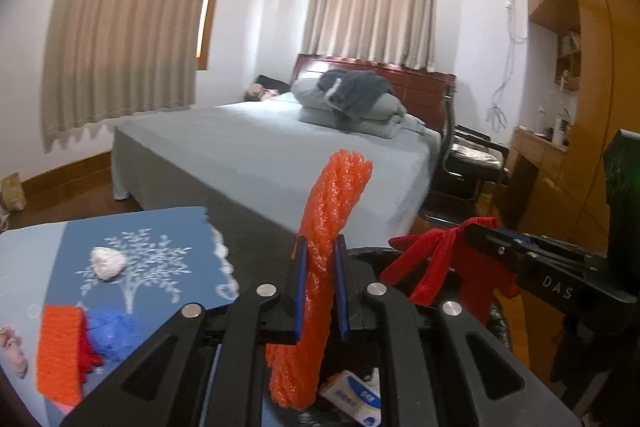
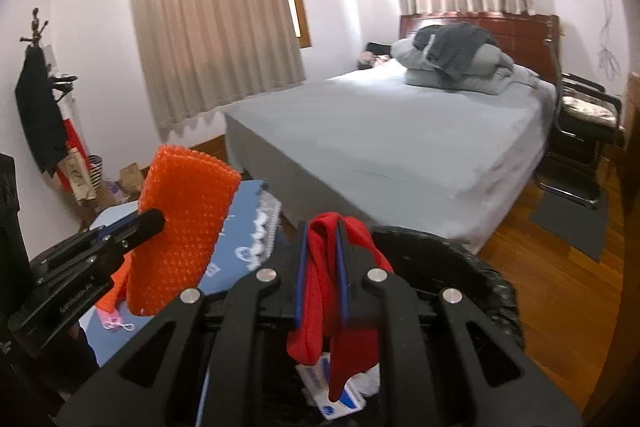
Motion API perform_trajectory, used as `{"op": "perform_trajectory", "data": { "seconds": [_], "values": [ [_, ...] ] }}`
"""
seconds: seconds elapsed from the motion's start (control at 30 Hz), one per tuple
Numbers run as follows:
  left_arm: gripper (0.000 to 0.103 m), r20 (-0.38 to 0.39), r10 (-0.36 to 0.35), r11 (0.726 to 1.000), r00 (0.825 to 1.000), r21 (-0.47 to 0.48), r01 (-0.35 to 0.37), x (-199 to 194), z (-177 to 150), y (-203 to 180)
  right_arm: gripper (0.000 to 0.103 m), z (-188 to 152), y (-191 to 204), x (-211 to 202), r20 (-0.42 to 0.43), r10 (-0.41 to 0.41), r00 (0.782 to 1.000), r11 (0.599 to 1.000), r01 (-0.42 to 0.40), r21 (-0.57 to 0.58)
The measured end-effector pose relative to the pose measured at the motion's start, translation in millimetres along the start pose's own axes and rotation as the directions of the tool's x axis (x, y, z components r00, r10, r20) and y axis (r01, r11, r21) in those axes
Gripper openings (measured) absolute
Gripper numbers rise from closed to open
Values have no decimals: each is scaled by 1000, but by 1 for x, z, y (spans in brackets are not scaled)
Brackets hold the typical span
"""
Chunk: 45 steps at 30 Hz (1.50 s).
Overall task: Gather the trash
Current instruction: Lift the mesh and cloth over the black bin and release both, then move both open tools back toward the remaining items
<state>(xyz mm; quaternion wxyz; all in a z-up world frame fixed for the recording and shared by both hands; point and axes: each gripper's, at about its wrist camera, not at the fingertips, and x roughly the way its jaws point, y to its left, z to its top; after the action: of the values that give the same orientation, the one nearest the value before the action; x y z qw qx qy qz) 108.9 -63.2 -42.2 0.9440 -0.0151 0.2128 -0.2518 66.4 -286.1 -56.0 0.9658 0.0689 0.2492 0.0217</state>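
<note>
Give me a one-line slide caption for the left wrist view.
Left claw shut on orange foam netting above the black trash bag, right claw alongside gripping red cloth.

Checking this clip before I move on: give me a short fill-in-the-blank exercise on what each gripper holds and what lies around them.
1. The left gripper is shut on a piece of ____ foam netting.
2. The right gripper is shut on a ____ cloth.
3. A crumpled white paper ball lies on the ____ tablecloth.
4. Behind the grippers stands a bed with a ____ sheet.

Missing words: orange; red; blue; grey
</note>
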Motion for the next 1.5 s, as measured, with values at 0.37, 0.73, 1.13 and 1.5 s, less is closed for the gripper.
{"op": "perform_trajectory", "data": {
  "seconds": [0.37, 0.73, 1.13, 1.5],
  "values": [
    [29, -62, -116, 993, 991, 22, 117, 37, -10, -39, 27, -19, -37, -1, -39, -77, 996, 995, 79, 58],
    [81, -42, 34, 999, 999, -7, -34, 19, -12, -3, 95, -24, -42, -4, -6, -142, 990, 987, 142, 81],
    [92, -19, 232, 972, 973, -39, -233, -20, -16, 62, 97, -21, 15, 16, -16, -54, 998, 998, 54, 38],
    [92, -27, 361, 930, 932, -68, -362, -49, -33, 114, 97, -20, 85, 53, -47, 65, 997, 997, -66, -31]
  ]
}}
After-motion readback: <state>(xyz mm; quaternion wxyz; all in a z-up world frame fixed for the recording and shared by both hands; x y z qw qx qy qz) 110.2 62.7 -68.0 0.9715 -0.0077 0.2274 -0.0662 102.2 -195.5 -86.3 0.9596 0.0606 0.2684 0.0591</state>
